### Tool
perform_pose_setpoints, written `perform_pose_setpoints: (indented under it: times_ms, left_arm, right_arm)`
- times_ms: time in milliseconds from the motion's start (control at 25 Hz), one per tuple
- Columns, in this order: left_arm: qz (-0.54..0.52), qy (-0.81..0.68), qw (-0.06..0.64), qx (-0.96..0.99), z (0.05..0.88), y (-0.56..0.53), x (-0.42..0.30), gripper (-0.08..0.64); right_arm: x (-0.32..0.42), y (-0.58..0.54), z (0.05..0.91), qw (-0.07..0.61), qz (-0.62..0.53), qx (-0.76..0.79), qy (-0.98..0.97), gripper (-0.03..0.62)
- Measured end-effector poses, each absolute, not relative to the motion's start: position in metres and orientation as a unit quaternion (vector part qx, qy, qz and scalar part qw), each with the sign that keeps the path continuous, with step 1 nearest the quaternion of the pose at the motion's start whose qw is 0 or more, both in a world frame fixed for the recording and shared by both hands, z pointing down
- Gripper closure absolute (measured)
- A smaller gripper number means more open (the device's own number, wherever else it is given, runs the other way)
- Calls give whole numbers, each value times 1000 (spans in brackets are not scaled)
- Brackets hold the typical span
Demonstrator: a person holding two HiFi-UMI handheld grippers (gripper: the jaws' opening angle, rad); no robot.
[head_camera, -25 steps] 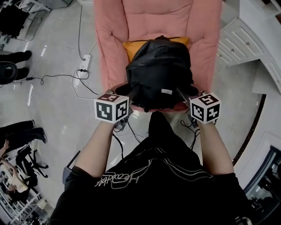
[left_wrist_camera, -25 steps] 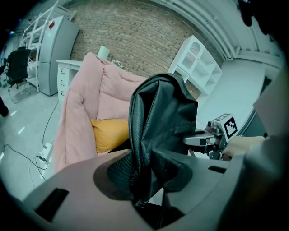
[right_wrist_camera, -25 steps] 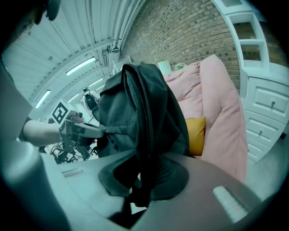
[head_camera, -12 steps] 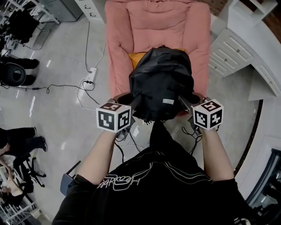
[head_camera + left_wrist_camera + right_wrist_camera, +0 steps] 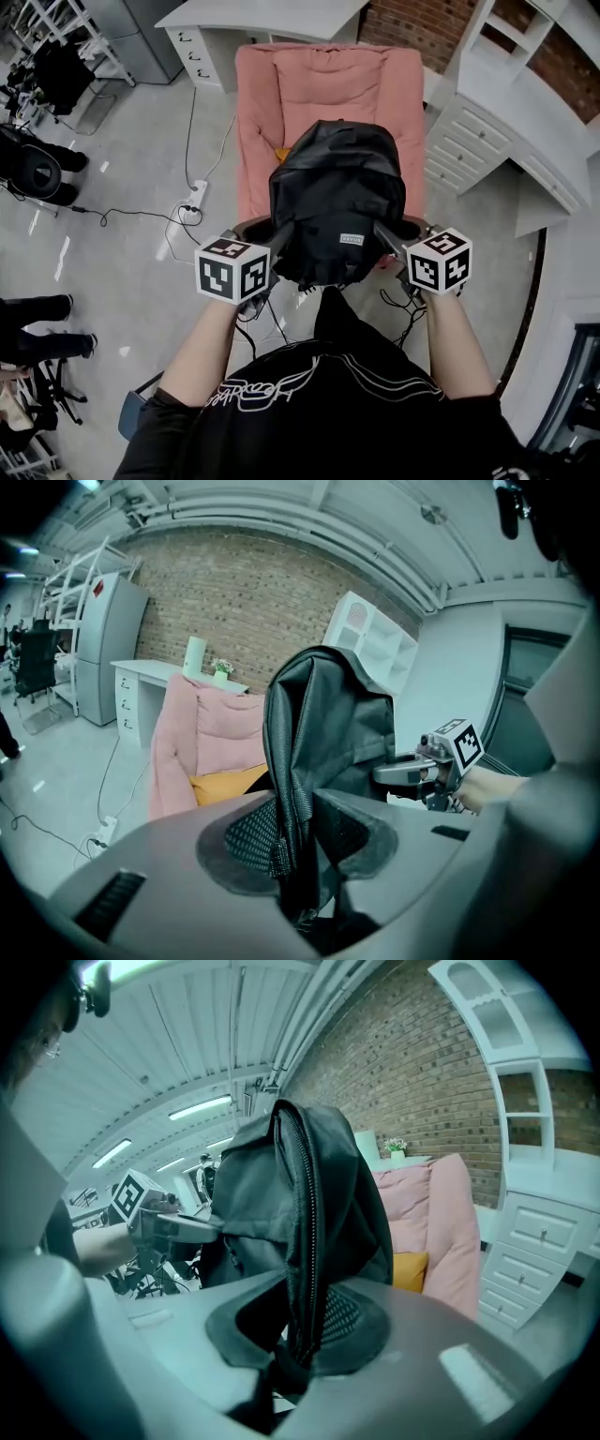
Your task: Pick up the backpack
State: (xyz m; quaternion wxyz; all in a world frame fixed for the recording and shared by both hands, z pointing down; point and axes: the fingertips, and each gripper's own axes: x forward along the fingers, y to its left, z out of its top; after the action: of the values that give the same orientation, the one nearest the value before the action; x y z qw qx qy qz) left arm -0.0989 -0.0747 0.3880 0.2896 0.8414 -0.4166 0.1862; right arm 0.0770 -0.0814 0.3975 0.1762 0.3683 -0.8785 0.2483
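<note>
The black backpack [image 5: 337,197] hangs in the air over the pink armchair [image 5: 328,84], held from both sides. My left gripper [image 5: 277,236] grips a strap or seam on its left side; its jaws are closing, and the pads press on the black fabric [image 5: 292,789]. My right gripper [image 5: 386,234] is shut on the zipped edge [image 5: 302,1241] of its right side. In the left gripper view the right gripper [image 5: 412,771] is on the far side of the bag. An orange cushion [image 5: 280,152] lies on the seat, mostly hidden by the bag.
A power strip with cables [image 5: 195,197] lies on the floor left of the armchair. White drawer cabinets [image 5: 469,141] stand to the right, a white desk [image 5: 253,14] behind. Black office chairs [image 5: 37,169] and a person's legs are at the far left.
Both grippers have risen with the backpack, which now hangs higher above the seat. More of the room behind the armchair shows, and the cushion is more covered.
</note>
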Motion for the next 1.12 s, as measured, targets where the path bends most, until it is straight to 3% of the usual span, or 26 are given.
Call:
perform_pose_setpoints:
  times_ms: [1120]
  left_arm:
    - [113, -431, 187, 875, 246, 9, -114, 456]
  right_arm:
    - [62, 1, 249, 102, 137, 391, -904, 545]
